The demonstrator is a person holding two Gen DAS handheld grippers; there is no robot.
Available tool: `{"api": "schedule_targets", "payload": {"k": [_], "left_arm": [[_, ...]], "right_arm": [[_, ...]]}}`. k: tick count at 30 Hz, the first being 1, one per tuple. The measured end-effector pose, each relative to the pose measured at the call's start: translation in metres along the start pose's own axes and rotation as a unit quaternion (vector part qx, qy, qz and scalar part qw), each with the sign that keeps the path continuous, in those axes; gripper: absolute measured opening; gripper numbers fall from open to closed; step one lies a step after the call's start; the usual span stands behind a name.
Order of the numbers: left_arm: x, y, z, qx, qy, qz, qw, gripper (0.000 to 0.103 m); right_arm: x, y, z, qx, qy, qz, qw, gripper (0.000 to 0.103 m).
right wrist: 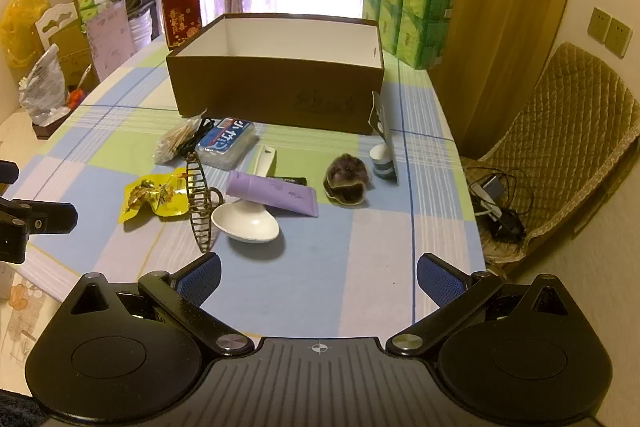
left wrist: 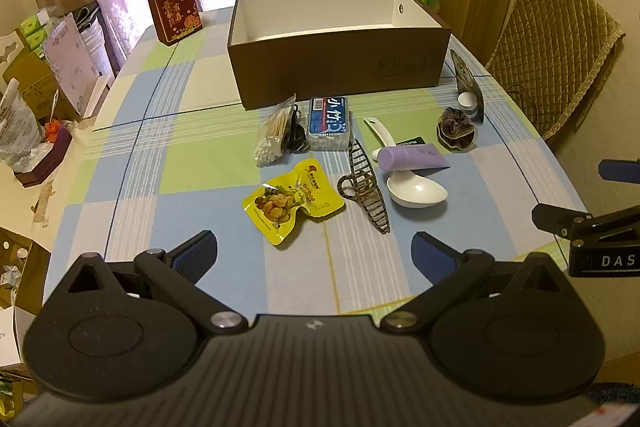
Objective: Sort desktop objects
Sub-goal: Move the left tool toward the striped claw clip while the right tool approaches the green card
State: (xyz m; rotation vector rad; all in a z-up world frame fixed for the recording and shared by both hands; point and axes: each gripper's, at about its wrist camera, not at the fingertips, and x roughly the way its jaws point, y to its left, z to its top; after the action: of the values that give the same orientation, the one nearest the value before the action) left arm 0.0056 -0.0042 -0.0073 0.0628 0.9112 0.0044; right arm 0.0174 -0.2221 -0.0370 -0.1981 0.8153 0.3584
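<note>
A scatter of small things lies on the checked tablecloth (left wrist: 168, 163) in front of an open brown box (left wrist: 340, 67), whose white inside holds nothing that shows. Nearest the box are a bag of cotton swabs (left wrist: 274, 135) and a clear case with a blue label (left wrist: 329, 125), a black cord between them. Closer in lie a yellow snack pouch (left wrist: 292, 201), a striped hair claw (left wrist: 366, 183) and a white spoon (left wrist: 414, 189) with a purple tube (left wrist: 412, 157) resting across its handle. A dark scrunchie (left wrist: 456, 129) sits off to the right (a small white jar just behind it). The left gripper (left wrist: 314, 255) and right gripper (right wrist: 318, 277) both hover over the near edge, fingers spread wide, grasping nothing.
</note>
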Motion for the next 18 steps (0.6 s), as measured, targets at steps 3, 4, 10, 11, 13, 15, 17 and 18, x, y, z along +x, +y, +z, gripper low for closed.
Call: {"api": "schedule_targets", "payload": {"k": [3, 4, 10, 11, 13, 15, 17, 18], "left_arm": [[0.002, 0.0, 0.002, 0.0, 0.002, -0.001, 1.0, 0.102], [0.002, 0.0, 0.002, 0.0, 0.003, -0.001, 1.0, 0.102], [0.007, 0.0, 0.004, -0.002, 0.008, -0.003, 1.0, 0.102], [0.007, 0.0, 0.004, -0.002, 0.009, -0.003, 1.0, 0.102], [0.009, 0.0, 0.005, -0.002, 0.01, -0.003, 0.9999, 0.102], [0.011, 0.0, 0.007, -0.002, 0.012, -0.003, 0.9999, 0.102], [0.012, 0.0, 0.008, -0.003, 0.014, -0.004, 0.9999, 0.102], [0.015, 0.0, 0.008, -0.005, 0.019, -0.006, 0.9998, 0.102]], "right_arm": [[0.001, 0.0, -0.001, 0.0, 0.0, 0.0, 1.0, 0.101], [0.001, -0.001, 0.0, 0.001, 0.001, 0.0, 1.0, 0.101], [0.006, -0.003, 0.002, 0.001, 0.005, 0.001, 1.0, 0.101], [0.007, -0.003, 0.003, 0.001, 0.006, 0.002, 1.0, 0.101], [0.009, -0.004, 0.004, 0.001, 0.006, 0.002, 1.0, 0.101], [0.01, -0.005, 0.005, 0.002, 0.007, 0.003, 1.0, 0.101], [0.012, -0.006, 0.006, 0.002, 0.008, 0.003, 1.0, 0.101], [0.013, -0.006, 0.006, 0.003, 0.009, 0.003, 1.0, 0.101]]}}
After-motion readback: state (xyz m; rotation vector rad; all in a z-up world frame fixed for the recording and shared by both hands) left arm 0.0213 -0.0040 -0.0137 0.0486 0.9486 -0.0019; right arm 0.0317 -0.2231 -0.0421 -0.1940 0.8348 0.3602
